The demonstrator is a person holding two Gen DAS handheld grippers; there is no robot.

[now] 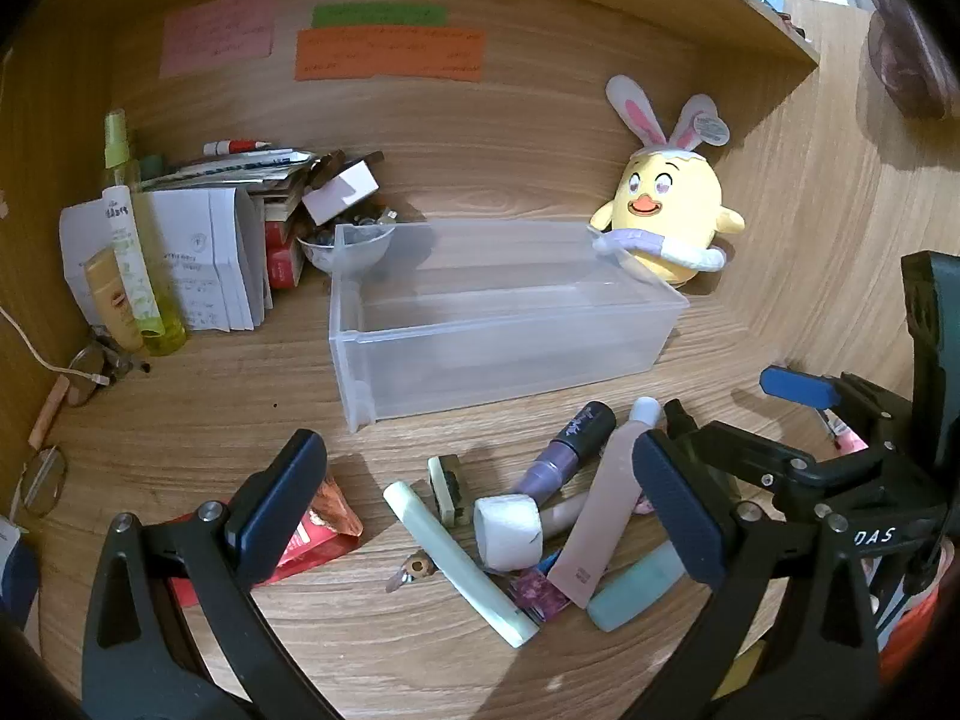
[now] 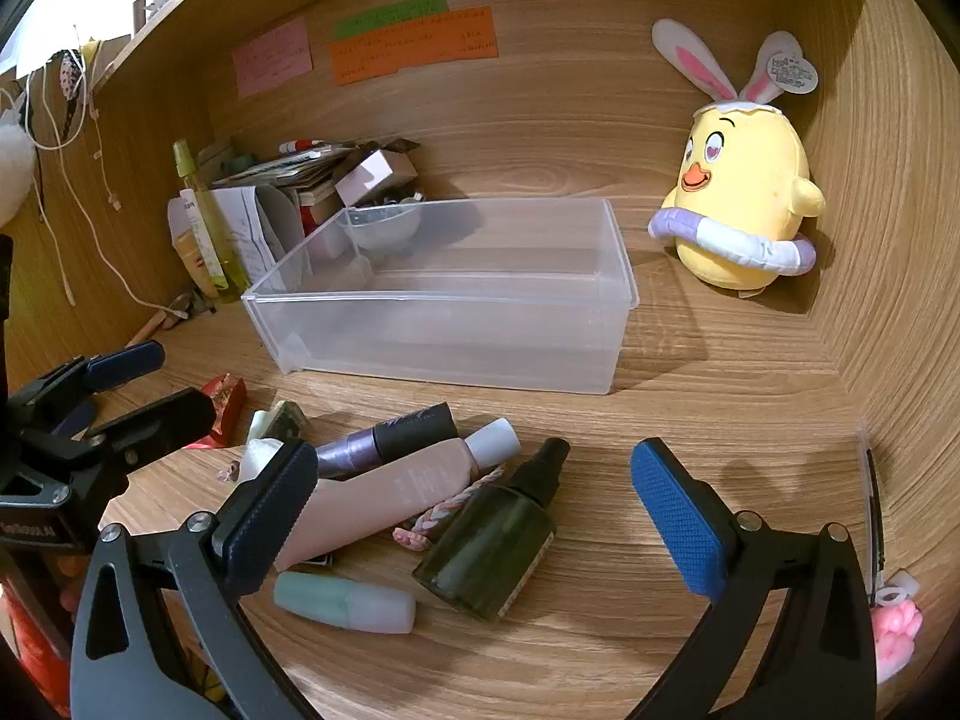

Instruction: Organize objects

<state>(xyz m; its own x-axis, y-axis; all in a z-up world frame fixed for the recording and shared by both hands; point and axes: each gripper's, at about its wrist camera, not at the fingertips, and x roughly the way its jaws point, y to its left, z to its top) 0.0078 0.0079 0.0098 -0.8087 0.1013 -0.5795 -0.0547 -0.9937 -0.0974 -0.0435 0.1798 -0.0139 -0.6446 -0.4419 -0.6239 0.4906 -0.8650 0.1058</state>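
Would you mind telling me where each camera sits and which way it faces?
Left wrist: on the left gripper, open, low over the desk, facing the clear bin; the right gripper shows at right.
Right wrist: on the right gripper, open, facing the same bin; the left gripper shows at left.
Shared: bin, plush chick, pink tube.

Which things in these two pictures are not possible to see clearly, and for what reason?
- Sticky notes, both views: the writing is too small and blurred to read.
- Teal tube, left wrist view: partly covered by a finger of the left gripper.
- Pink object, right wrist view: behind the arm of the right gripper and near the picture edge; what it is cannot be told.
- Small bowl, both views: contents unclear behind the clear bin.
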